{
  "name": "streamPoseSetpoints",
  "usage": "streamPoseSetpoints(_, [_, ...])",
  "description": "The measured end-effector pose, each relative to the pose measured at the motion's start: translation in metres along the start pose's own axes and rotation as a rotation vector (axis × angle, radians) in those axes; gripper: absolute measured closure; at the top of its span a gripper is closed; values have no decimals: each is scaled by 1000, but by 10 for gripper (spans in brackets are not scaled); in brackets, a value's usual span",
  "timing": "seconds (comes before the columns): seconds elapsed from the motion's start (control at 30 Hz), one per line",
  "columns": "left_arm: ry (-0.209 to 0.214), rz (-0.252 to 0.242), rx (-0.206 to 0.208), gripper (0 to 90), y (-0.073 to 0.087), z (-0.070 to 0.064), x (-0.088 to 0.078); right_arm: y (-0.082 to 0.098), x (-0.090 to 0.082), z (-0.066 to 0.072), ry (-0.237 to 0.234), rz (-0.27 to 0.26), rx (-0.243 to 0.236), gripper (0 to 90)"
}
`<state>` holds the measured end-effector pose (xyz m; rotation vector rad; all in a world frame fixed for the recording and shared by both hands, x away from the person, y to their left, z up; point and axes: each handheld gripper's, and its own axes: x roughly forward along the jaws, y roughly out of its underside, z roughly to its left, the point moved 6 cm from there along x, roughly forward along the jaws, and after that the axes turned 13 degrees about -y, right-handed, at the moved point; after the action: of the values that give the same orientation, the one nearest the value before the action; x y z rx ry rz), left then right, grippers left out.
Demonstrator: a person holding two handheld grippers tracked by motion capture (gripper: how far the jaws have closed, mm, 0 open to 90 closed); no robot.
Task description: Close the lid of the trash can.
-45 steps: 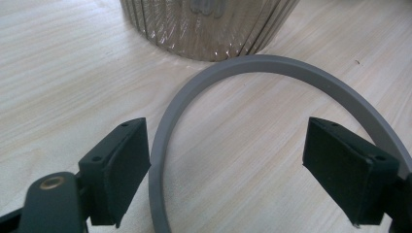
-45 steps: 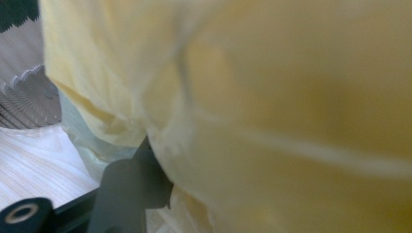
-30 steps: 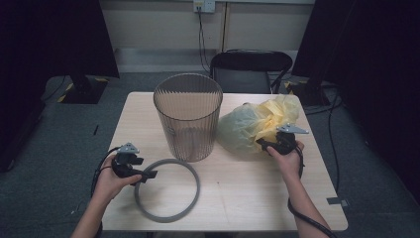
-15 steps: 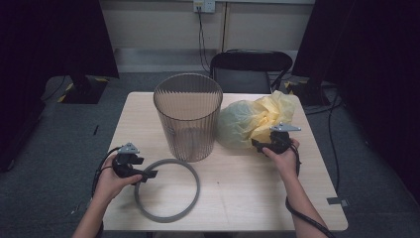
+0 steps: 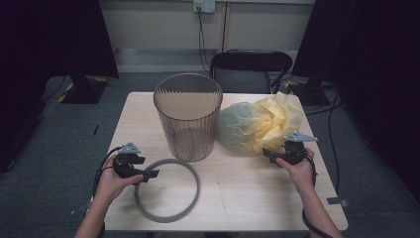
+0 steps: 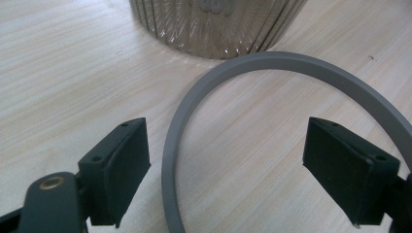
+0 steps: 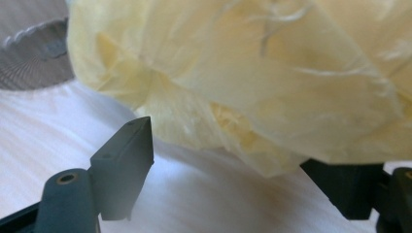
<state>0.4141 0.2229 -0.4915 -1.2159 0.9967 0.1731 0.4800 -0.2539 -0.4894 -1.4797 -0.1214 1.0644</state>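
Yellow plastic bag (image 5: 262,124) lies crumpled on the wooden surface (image 5: 247,198), just right of the ribbed bin (image 5: 188,116); no writing can be read on either. Right claw (image 5: 270,153) has just been opening, its jaws apart beneath the bag's lower folds. Left claw (image 5: 151,174) stands wide apart astride the grey ring (image 5: 168,189), not pressing it.

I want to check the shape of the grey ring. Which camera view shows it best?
The high view: the whole grey ring lies flat on the table, in front of the mesh bin. The left gripper view shows one arc of it running between the open jaws. The right gripper view faces the yellow bag.
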Motion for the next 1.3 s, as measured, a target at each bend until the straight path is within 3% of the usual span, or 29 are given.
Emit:
streamPoseSetpoints(0.3, [-1,5,-27,165,8,4,3,10,-9,4,-19,48,-10,169])
streamPoseSetpoints(0.83, [-9,-3,-10,165,6,2,-3,28,-26,10,-42,43,13,154])
streamPoseSetpoints(1.0, [-8,-6,-6,164,5,0,-3,40,-31,14,-43,70,-5,154])
streamPoseSetpoints(1.3, [-11,9,-13,164,10,0,2,64,-36,16,-55,111,4,154])
